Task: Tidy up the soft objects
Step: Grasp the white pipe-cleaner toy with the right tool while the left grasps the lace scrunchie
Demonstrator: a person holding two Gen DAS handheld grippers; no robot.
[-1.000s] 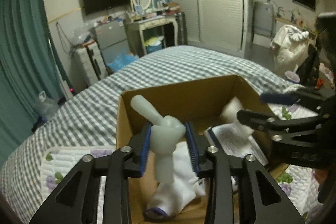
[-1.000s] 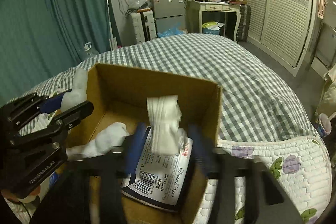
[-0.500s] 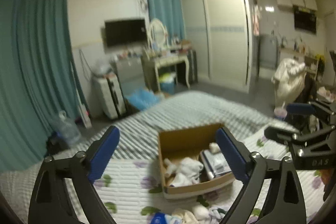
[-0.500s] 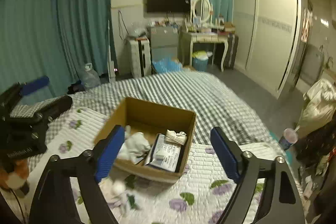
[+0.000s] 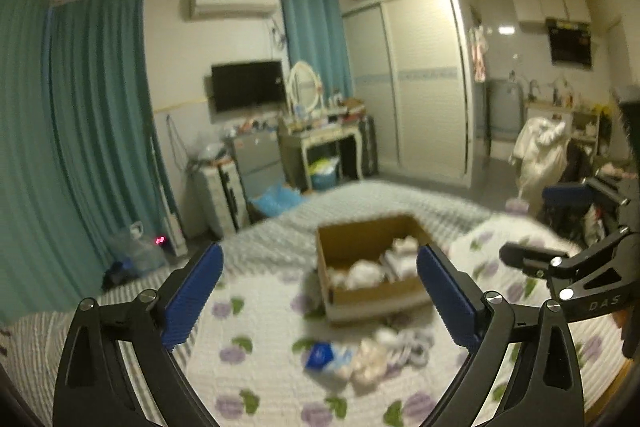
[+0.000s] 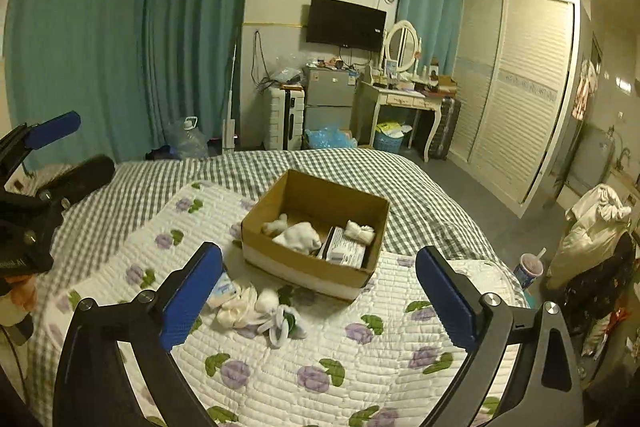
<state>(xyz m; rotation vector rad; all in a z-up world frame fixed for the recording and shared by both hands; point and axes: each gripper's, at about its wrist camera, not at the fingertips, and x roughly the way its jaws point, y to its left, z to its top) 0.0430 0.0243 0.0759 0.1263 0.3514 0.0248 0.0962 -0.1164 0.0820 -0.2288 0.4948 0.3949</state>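
A brown cardboard box [image 6: 280, 263] stands on the flowered quilt [image 6: 320, 367] on the bed. It holds white socks [image 6: 298, 237], a rolled white sock [image 6: 360, 231] and a printed packet [image 6: 344, 251]. The box also shows, blurred, in the left wrist view [image 5: 376, 299]. A small pile of soft items [image 6: 256, 311] lies on the quilt in front of the box, also in the left wrist view [image 5: 368, 353]. My left gripper [image 5: 318, 301] is open and empty, held high and back from the box. My right gripper [image 6: 318, 301] is open and empty, likewise raised.
A grey checked bedspread [image 6: 420, 203] lies under the quilt. Teal curtains [image 6: 120, 39], a white suitcase [image 6: 286, 123], a dressing table [image 6: 400, 103] and a wardrobe [image 6: 516, 95] line the room. A cup with a straw [image 6: 529, 267] stands to the right of the bed.
Both grippers let go of their white socks into the box, opened wide and pulled up and back from it.
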